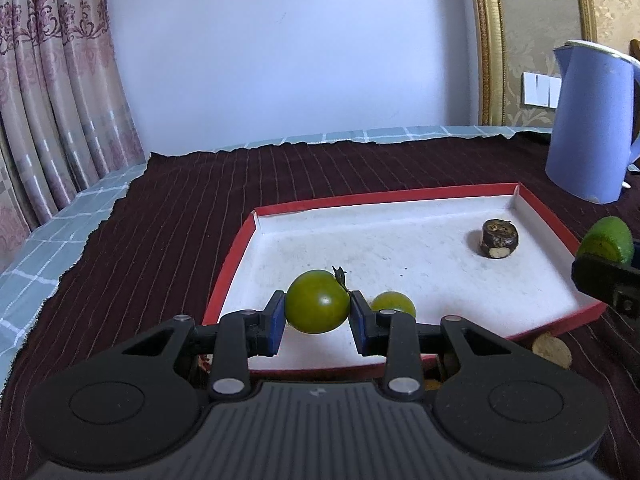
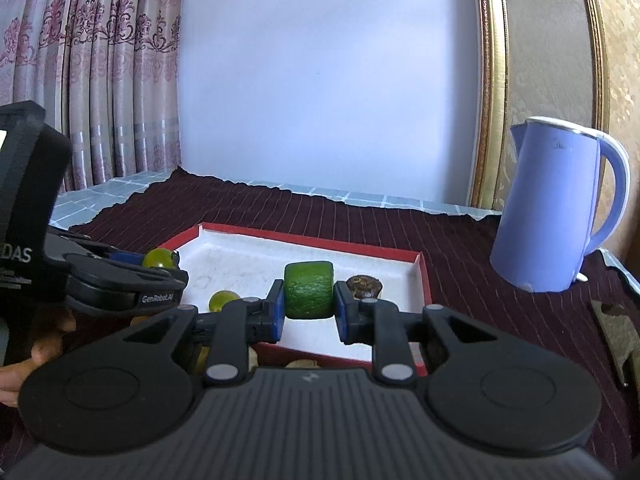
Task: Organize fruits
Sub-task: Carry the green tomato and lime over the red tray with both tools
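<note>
My left gripper is shut on a green tomato with a dry stem, held over the near left part of a red-rimmed white tray. A smaller green fruit lies in the tray just right of it. A dark brown round fruit sits in the tray's far right corner. My right gripper is shut on a lime piece, held over the tray's near edge. The lime also shows in the left wrist view. The left gripper with the tomato shows at the left of the right wrist view.
A blue electric kettle stands right of the tray on the dark striped cloth. Yellowish pieces lie on the cloth by the tray's near right corner. Curtains hang at the left, a wall behind.
</note>
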`<state>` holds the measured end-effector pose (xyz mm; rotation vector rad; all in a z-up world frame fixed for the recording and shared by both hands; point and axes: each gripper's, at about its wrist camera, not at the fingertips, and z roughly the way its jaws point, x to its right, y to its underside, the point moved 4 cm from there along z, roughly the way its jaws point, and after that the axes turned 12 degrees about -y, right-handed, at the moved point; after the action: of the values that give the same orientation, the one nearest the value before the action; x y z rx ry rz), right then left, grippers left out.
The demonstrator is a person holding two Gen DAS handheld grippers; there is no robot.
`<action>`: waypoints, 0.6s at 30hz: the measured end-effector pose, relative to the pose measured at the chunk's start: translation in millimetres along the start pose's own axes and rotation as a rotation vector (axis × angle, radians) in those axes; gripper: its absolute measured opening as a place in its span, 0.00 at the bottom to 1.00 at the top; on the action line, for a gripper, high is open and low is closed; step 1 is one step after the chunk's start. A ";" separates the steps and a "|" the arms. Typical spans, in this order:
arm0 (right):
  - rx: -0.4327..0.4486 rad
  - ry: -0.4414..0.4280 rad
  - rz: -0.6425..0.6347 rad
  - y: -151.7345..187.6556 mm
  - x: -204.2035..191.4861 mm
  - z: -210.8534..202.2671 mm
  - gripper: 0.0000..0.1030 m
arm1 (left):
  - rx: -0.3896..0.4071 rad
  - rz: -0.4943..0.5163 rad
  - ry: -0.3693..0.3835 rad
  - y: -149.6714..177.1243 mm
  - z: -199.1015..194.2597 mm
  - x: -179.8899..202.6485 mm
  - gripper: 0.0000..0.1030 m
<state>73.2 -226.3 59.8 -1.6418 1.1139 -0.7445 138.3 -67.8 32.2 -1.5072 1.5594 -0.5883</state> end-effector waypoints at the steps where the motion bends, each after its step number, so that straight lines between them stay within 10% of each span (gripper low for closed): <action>1: 0.000 0.000 0.000 -1.2 0.6 1.2 0.23 | -0.002 0.002 -0.003 -0.9 1.6 0.9 0.32; 18: 0.000 0.001 -0.007 -11.9 3.6 10.7 0.23 | -0.017 0.004 -0.060 -11.7 22.6 2.8 0.32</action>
<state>87.7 -224.4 67.3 -1.6459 1.1097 -0.7500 163.8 -67.2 29.5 -1.5204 1.5250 -0.5240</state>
